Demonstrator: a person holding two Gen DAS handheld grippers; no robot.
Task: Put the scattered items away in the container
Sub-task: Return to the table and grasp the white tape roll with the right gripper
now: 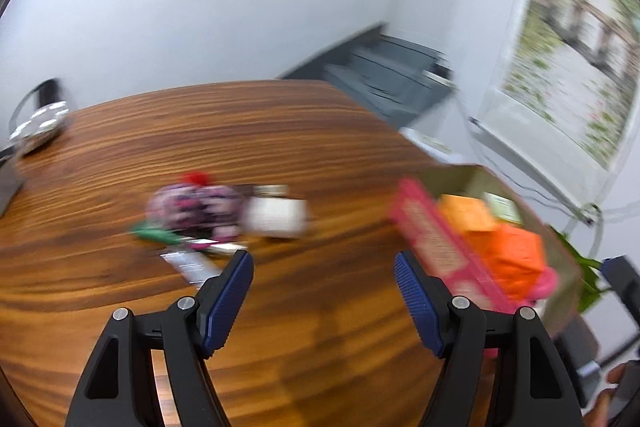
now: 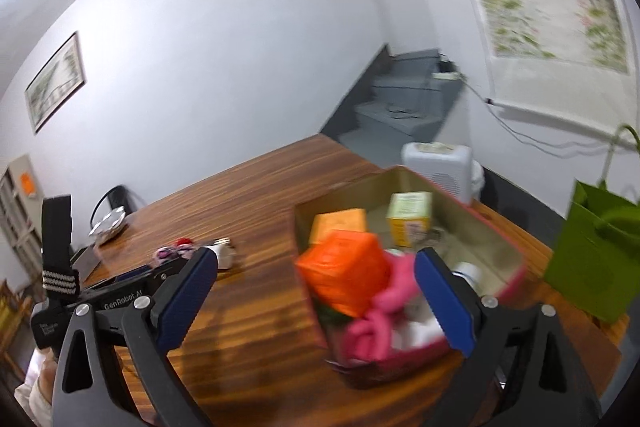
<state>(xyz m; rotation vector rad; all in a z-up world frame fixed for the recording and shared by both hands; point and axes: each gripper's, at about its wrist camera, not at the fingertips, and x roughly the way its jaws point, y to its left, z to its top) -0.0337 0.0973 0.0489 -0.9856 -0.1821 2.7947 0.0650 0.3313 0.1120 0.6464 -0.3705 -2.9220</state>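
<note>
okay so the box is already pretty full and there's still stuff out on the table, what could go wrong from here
1. The orange box sits tilted above the container's rim; adding more may tip it out.
2. The remaining pile, a floral pouch against a white jar, is tightly clustered, so the open left gripper could nudge a neighbour away.

Green bag (image 2: 596,251) on wooden table (image 2: 248,187) — heater (image 2: 440,167) behind.

Bare tabletop (image 1: 320,307) between loose pile (image 1: 196,215) and box (image 2: 480,227): open passage. Box interior crowded near end: orange carton (image 2: 344,275), pink cloth (image 2: 376,323). Far end partly free. Green bag (image 2: 592,251) just beside box.
</note>
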